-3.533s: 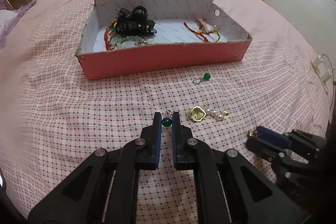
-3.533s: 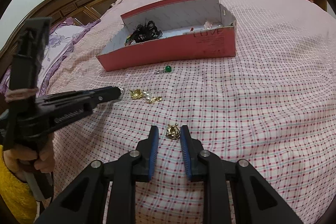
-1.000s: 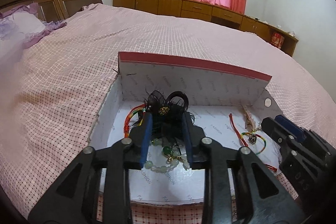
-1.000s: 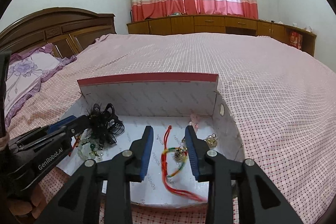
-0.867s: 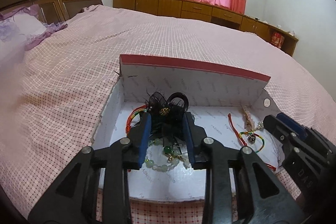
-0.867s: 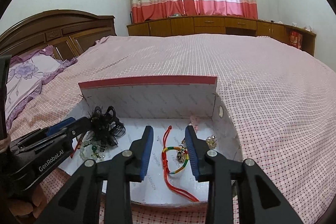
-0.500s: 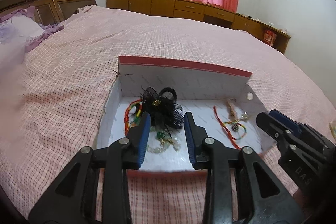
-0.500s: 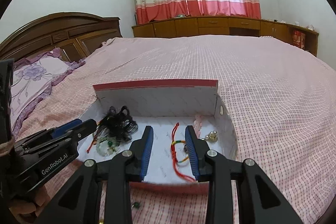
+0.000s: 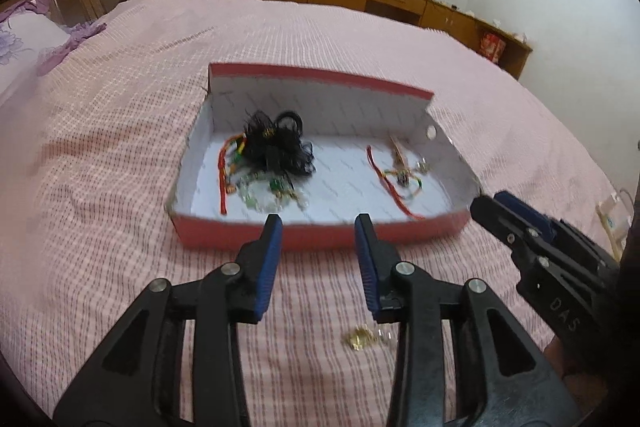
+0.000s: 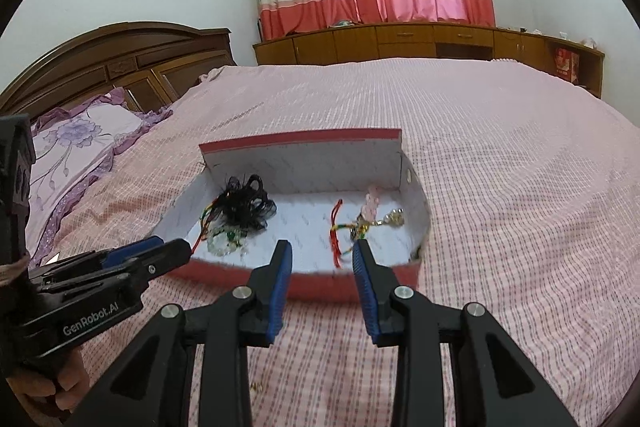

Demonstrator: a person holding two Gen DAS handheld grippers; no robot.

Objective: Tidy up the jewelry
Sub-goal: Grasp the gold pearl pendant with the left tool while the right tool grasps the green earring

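Pink checked bed (image 9: pixel 100 187) underneath it all. On it, red box (image 9: pixel 320 239) lying open, holding black hair ties (image 9: pixel 276 147), green bead bracelet (image 9: pixel 264 187) and red cord bracelet (image 9: pixel 396 183). Left gripper (image 9: pixel 318 227) and right gripper (image 10: pixel 322 251) just short of the box, fingers spread, gripping nothing. Small gold trinket (image 9: pixel 360 339) loose on the bedspread.
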